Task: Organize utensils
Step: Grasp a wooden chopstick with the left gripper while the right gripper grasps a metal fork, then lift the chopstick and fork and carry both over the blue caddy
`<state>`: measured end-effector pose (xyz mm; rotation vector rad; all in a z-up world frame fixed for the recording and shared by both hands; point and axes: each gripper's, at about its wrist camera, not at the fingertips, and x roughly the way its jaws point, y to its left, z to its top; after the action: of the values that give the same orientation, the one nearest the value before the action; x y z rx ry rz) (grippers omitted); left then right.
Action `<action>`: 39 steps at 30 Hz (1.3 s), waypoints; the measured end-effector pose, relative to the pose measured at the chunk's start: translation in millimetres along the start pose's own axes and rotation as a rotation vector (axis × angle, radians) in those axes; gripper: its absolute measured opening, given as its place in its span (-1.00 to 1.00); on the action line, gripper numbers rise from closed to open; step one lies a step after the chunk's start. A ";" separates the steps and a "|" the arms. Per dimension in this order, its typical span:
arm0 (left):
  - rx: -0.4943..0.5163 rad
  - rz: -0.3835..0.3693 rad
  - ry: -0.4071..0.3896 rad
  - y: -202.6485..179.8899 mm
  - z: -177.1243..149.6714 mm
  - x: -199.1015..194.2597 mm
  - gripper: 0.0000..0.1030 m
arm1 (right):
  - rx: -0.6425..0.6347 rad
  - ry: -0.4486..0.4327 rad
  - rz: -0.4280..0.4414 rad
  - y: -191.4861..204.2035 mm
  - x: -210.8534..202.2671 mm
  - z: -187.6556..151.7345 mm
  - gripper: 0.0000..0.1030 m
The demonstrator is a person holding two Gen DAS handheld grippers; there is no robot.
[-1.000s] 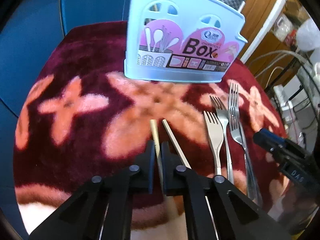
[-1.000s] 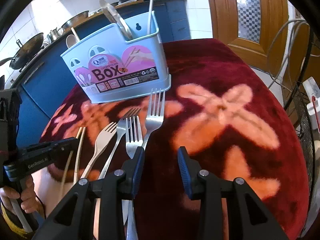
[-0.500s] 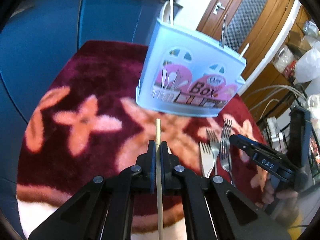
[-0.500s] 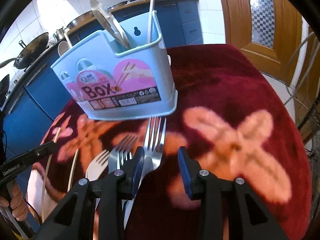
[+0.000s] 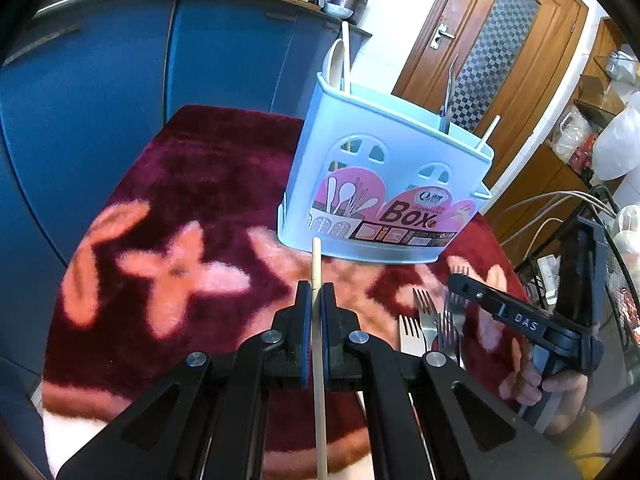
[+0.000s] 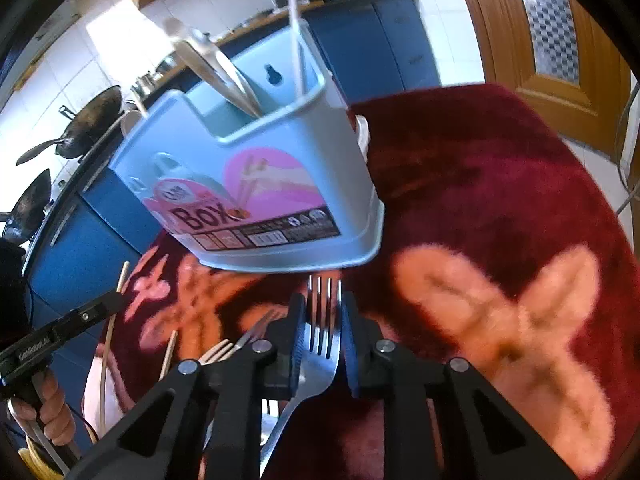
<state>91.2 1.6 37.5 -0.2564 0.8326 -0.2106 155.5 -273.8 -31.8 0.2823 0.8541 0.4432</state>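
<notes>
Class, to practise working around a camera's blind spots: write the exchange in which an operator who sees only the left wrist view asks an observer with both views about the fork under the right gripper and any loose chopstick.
Operator: Is a fork lined up inside the right gripper?
Observer: Yes. The right gripper is closing, with the steel fork between its jaws and its tines pointing toward the box.
Operator: Is a chopstick left lying down?
Observer: One loose chopstick lies on the cloth, left of the other forks.
</notes>
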 end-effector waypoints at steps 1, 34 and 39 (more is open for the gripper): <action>0.000 0.001 -0.005 0.3 0.6 -1.6 -0.96 | -0.013 -0.018 -0.007 3.9 -4.1 -0.5 -0.65; 0.054 -0.046 -0.392 -43.8 69.5 -64.0 -0.96 | -0.302 -0.532 -0.340 105.9 -145.1 29.8 -0.94; 0.062 -0.039 -0.462 -50.2 91.9 -64.9 -0.96 | -0.296 -0.570 -0.382 104.7 -151.7 46.9 -0.94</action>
<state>113.4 -14.6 157.6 -0.2503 0.3634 -0.2028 77.2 -258.7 141.0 -0.0366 0.2639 0.1121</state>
